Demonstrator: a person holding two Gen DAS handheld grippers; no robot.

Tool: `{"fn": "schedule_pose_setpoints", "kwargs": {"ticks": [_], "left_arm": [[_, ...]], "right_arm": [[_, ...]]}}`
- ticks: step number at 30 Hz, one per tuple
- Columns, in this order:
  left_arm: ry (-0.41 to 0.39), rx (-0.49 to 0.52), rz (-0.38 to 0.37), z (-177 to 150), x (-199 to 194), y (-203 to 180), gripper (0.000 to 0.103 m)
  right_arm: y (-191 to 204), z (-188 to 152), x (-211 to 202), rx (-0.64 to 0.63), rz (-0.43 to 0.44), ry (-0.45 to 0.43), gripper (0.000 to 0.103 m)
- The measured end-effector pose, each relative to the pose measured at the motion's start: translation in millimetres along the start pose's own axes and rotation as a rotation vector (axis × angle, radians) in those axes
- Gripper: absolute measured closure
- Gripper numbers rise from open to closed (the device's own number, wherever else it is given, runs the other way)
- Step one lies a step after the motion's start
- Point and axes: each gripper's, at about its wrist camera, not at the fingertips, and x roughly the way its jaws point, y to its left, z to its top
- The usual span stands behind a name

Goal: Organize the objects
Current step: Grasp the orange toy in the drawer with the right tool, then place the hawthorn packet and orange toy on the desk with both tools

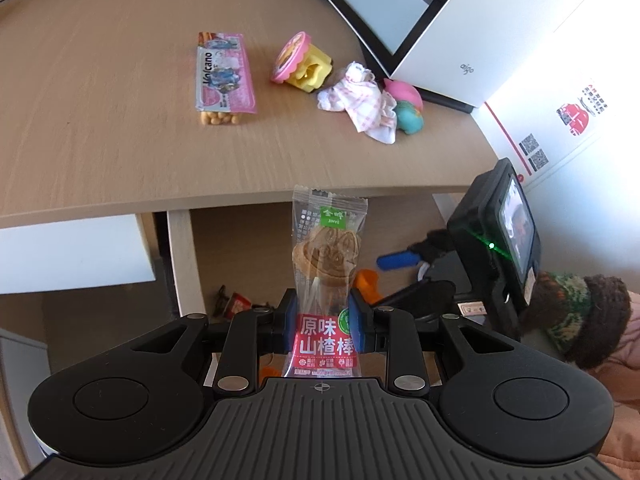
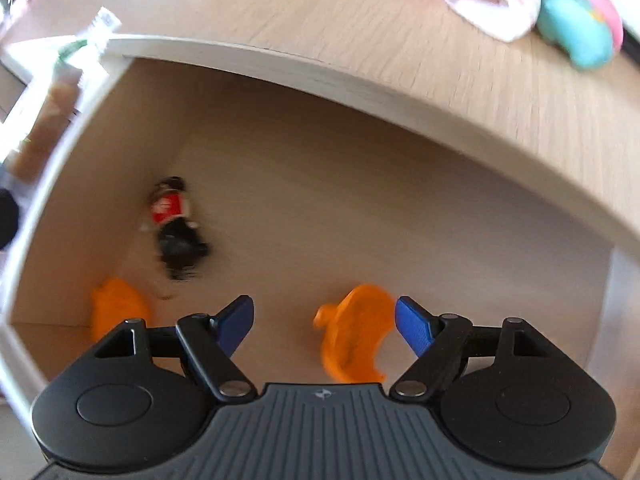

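Daylight is coming from the right, blowing out the white wall [image 1: 576,92]. Left wrist view is staying sharp; right wrist view is smearing with motion blur. Fisheye is bending the desk edge [image 1: 224,196].

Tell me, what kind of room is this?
Probably a home or office desk corner. There is a wooden desk with an open drawer below it, and a computer screen stands at the back. Snacks and toys, like the snack packet and a squishy toy, lie on the desk.
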Motion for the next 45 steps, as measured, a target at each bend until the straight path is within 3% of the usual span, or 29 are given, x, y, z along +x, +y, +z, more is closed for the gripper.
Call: {"fn": "schedule_pose_setpoints", "kwargs": {"ticks": [4,8,16,20,25,28,31,35,37,41,45], "left_arm": [[0.004,-0.014,0.005,-4.0,1.3,1.5,0.074],[0.006,-0.016,0.005,-5.4,2.6,-0.1,0.074],[0.044,0.002,-0.016,-3.0,15.8,-7.6,0.074],[0.064,0.014,-0.015,-2.1,23.3,-10.1,0.074],[0.092,0.026,-0.019,-4.8,31.3,-11.8,0.074],[0.084,0.025,-0.053,1.5,24.3,-15.2,0.074],[-0.028,0.041,-0.105,32.4,-6.1,-18.7,0.074],[-0.240,0.054,0.003,88.8,-40.2,-6.4,0.074],[-0.288,0.026,0.080,110.7,-37.7,10.5,0.074],[-0.246,-0.072,0.186,129.0,-2.9,52.4,0.074],[-0.189,-0.112,0.172,126.0,23.2,73.6,0.072]], "right_arm": [[-12.7,-3.9,7.6,-0.006,-0.017,0.004,0.025],[-28.2,-6.4,8.4,0.049,0.035,-0.019,0.025],[-18.6,-14.9,8.1,0.020,0.096,0.043,0.025],[-16.6,-14.0,8.5,0.015,0.074,0.069,0.051],[-12.8,-20.4,-8.6,-0.001,0.068,0.062,0.051],[-18.0,-20.2,-41.1,0.031,0.090,-0.006,0.051],[-32.9,-5.3,-101.0,0.077,0.093,-0.168,0.051],[-65.0,24.0,-183.8,0.140,0.010,-0.426,0.051],[-84.3,41.6,-204.7,0.168,-0.036,-0.507,0.051],[-113.3,59.3,-197.8,0.230,-0.139,-0.524,0.051],[-140.5,53.4,-171.3,0.337,-0.187,-0.468,0.051]]}}
